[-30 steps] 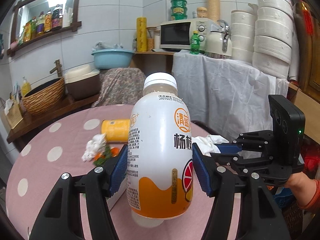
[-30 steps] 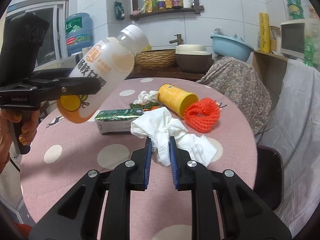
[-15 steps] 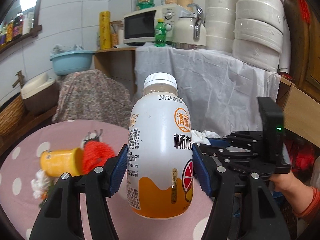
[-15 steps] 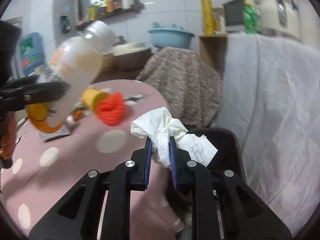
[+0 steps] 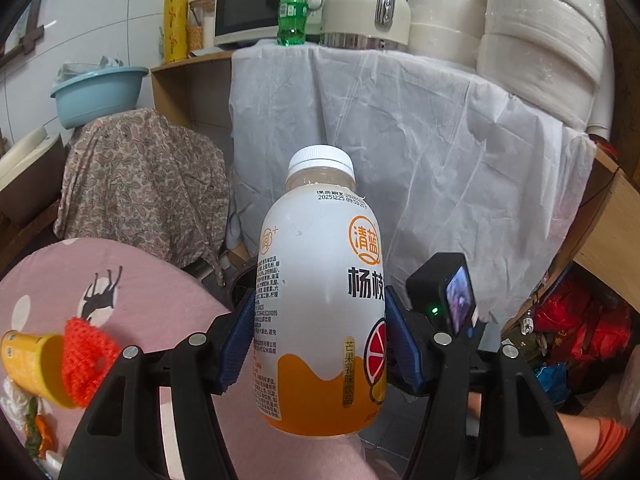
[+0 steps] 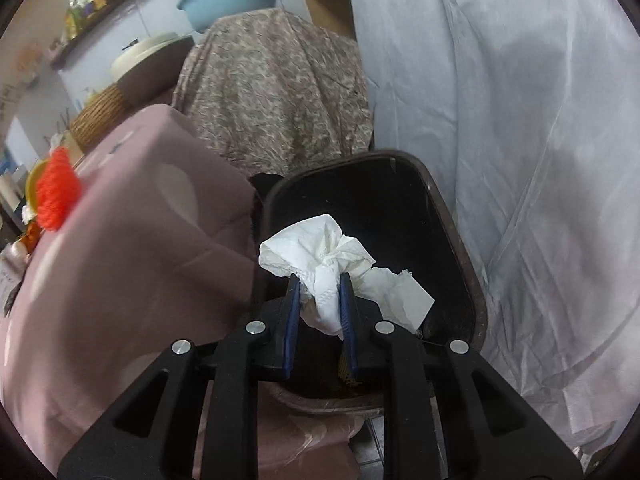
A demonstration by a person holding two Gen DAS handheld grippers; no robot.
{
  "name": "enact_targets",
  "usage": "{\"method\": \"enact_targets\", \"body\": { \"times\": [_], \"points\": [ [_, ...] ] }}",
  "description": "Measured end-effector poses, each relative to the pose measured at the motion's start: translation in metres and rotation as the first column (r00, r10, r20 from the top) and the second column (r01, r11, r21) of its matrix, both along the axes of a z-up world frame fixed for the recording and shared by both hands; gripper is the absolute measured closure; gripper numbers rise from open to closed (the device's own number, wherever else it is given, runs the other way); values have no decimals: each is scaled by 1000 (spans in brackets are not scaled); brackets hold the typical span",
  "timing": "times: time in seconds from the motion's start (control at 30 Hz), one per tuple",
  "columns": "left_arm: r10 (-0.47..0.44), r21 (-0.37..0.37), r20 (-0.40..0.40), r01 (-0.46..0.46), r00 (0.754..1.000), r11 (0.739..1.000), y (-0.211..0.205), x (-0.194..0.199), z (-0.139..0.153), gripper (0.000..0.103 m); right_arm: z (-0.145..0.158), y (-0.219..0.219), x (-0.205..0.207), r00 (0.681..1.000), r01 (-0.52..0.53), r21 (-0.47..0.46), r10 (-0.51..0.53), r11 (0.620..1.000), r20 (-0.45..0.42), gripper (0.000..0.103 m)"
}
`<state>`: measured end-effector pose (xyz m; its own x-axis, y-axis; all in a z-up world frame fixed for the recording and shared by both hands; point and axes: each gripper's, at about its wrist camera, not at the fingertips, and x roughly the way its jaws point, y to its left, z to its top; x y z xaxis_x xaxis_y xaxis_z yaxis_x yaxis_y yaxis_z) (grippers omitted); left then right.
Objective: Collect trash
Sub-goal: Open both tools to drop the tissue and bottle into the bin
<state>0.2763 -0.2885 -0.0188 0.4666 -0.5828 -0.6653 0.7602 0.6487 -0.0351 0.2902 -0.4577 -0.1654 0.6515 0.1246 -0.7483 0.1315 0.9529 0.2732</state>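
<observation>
My left gripper [image 5: 320, 336] is shut on a white and orange drink bottle [image 5: 320, 300] with a white cap, held upright past the edge of the pink table [image 5: 140, 292]. My right gripper [image 6: 319, 292] is shut on a crumpled white tissue [image 6: 320, 252] and holds it over the open dark brown trash bin [image 6: 452, 216] beside the table. The right gripper's body [image 5: 452, 300] shows low right in the left wrist view.
An orange mesh ball [image 5: 86, 356] and a yellow cup [image 5: 28, 364] on its side lie on the polka-dot table; both also show at far left in the right wrist view [image 6: 56, 192]. A white sheet [image 5: 420, 152] drapes the counter behind the bin. A patterned cloth [image 6: 276, 92] covers furniture.
Both grippers swung right, off the table toward the bin. The tissue now hangs over the open bin. The bottle stays gripped.
</observation>
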Motion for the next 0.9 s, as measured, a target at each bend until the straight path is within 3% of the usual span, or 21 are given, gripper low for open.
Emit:
{"method": "enact_targets", "body": {
  "times": [0.1, 0.2, 0.3, 0.63, 0.77, 0.9],
  "points": [
    [-1, 29, -9, 1, 1000, 1000, -16, 10, -9, 42, -19, -5, 7, 999, 47, 3, -47, 999, -15, 54],
    [-3, 47, -28, 5, 1000, 999, -31, 19, -19, 42, -27, -6, 3, 998, 62, 38, -62, 997, 4, 53],
    [0, 61, -60, 4, 998, 998, -45, 29, -30, 42, -26, -2, -8, 998, 54, -10, -54, 998, 20, 47],
    [84, 146, -135, -64, 987, 987, -95, 69, -70, 42, -17, -7, -63, 991, 112, -47, -109, 993, 72, 34],
    [117, 202, -175, -81, 978, 976, -114, 80, -87, 42, -15, -10, -86, 987, 141, -25, -138, 990, 85, 34],
    [201, 295, -250, -123, 947, 947, -129, 95, -114, 42, -10, -14, -104, 979, 177, -37, -172, 984, 105, 33]
  ]
}}
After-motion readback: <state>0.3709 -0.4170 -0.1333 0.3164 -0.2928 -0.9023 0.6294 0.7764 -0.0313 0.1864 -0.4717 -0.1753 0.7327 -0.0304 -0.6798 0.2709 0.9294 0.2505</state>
